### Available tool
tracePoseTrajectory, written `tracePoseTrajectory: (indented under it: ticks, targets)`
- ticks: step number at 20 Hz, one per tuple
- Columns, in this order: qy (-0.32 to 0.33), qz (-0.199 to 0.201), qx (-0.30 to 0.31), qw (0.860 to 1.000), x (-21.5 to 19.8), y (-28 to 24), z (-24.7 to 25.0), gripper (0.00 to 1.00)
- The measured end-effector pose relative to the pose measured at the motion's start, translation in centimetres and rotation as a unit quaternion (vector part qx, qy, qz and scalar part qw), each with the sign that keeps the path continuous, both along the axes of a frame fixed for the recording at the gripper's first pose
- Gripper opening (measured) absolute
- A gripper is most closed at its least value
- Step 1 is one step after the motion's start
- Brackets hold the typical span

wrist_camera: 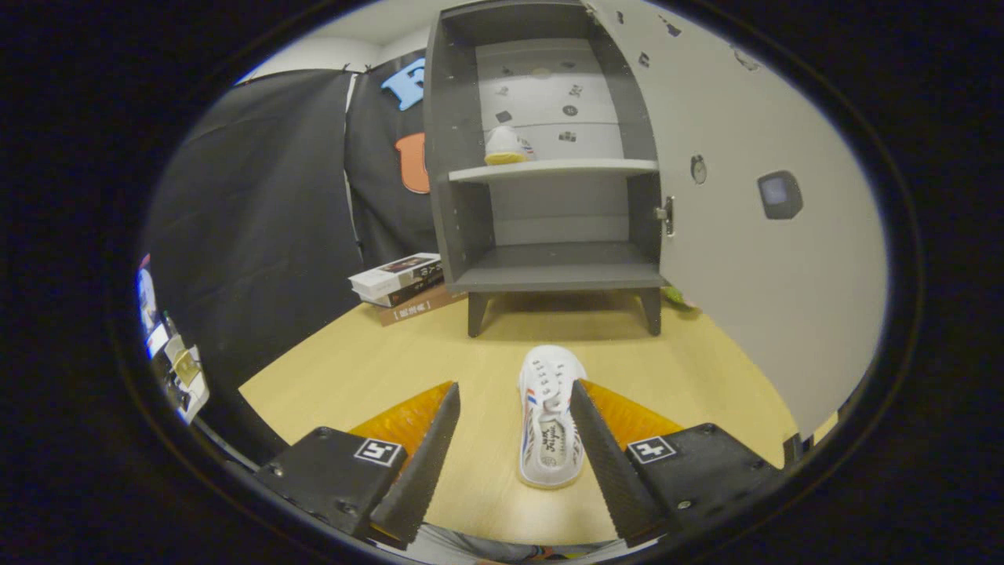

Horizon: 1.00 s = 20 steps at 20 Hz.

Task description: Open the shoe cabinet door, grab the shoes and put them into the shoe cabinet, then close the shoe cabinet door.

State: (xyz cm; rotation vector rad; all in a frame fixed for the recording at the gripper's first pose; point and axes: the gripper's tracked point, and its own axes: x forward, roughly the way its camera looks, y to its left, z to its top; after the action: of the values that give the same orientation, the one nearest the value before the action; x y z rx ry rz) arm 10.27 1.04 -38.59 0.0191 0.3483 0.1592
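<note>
Jaws (514,400) released, spread wide, nothing between the pads but air and part of a shoe. I hang low over the table (353,369), looking along my fingers toward the cabinet.

Around: books (404,284) in a short stack lie on the table just left of the cabinet's left leg, spines toward me. A small green thing (676,297) sits at the foot of the door, behind the cabinet's right leg; I cannot tell what it is. Some clutter (176,365) shows far off to my left past the table edge, too small to read. Between me and the cabinet the tabletop is bare wood; only the near shoe stands on that line.

Near shoe (551,416): white, laces up, lying flat on its sole on the table. Long axis runs straight away from me toward the cabinet, toe at the far end, heel toward me. It sits between my fingers but off centre, close against the right finger (600,447); well apart from the left one (420,455). Whether the right pad touches it I cannot tell.

Cabinet (455,157): grey, on short legs, standing on the table ahead. Door (753,259) swung open to the right, hinge showing at its inner edge. Inside, one shelf (553,168) splits it into upper and lower compartments. On the shelf, toward its left, a second shoe (505,146), white with a yellowish sole. Lower compartment holds nothing I can see.
</note>
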Motion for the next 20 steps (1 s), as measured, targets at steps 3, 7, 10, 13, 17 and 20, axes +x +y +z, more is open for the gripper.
tracePoseTrajectory:
  ticks: [3, 7, 10, 13, 17, 20]
  targets:
    - [0.015, -0.009, 0.003, 1.0, 1.8, 0.5, -1.9, 0.87]
    - [0.035, -0.032, 0.009, 0.999, 3.8, 0.5, -3.9, 0.78]
    - [0.065, -0.073, 0.016, 0.995, 4.9, -0.9, -6.2, 0.71]
    - [0.088, -0.073, 0.052, 0.992, 6.3, -0.1, -7.9, 0.58]
    - [0.074, -0.084, 0.063, 0.992, 9.0, -0.3, -8.7, 0.35]
    - [0.061, -0.076, 0.072, 0.993, 10.0, 0.1, -8.7, 0.24]
